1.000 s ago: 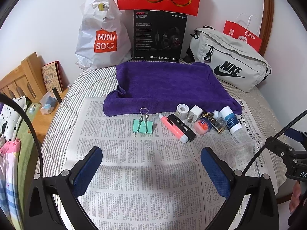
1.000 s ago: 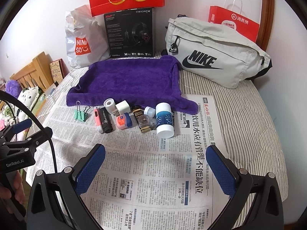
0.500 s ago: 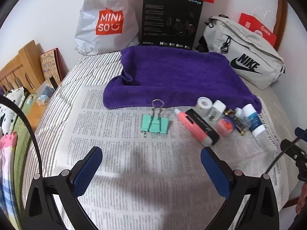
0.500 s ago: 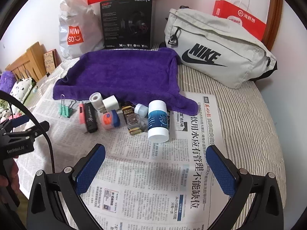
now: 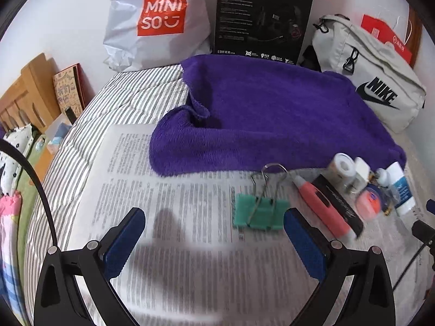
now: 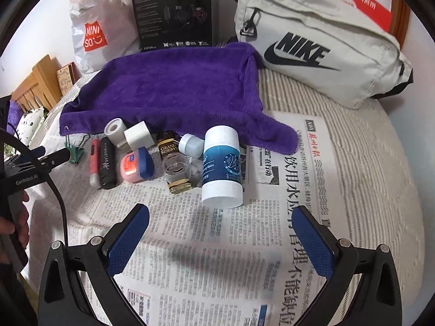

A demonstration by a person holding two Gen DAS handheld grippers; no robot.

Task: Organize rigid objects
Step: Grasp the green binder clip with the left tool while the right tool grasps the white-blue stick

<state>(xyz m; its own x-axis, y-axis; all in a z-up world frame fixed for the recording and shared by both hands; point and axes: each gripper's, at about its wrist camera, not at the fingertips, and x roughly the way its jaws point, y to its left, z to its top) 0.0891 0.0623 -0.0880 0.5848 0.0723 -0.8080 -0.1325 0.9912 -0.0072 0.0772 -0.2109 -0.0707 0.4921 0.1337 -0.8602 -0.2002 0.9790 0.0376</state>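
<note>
left gripper [image 5: 214, 228], fingers apart and empty, low centre of frame; green binder clip [image 5: 259, 212] lies on the newspaper [image 5: 174, 217] beside its right pad. centring the clip between the pads before closing seems best. right gripper [image 6: 220, 231] likewise spread, below one balm stick [image 6: 221, 163]. one clip, one purple towel [image 5: 272, 114].

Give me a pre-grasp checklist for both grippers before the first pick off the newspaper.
1. Left gripper open, empty: ok.
2. Right gripper open, empty: ok.
3. Green binder clip centred between the left fingers: not ok, it sits by the right fingertip.
4. Blue-and-white balm tube ahead of the right gripper, near side clear: ok.
5. Tube free of the small white-capped bottle: cannot tell, they look close.
6. Purple towel free of objects: ok.
</note>
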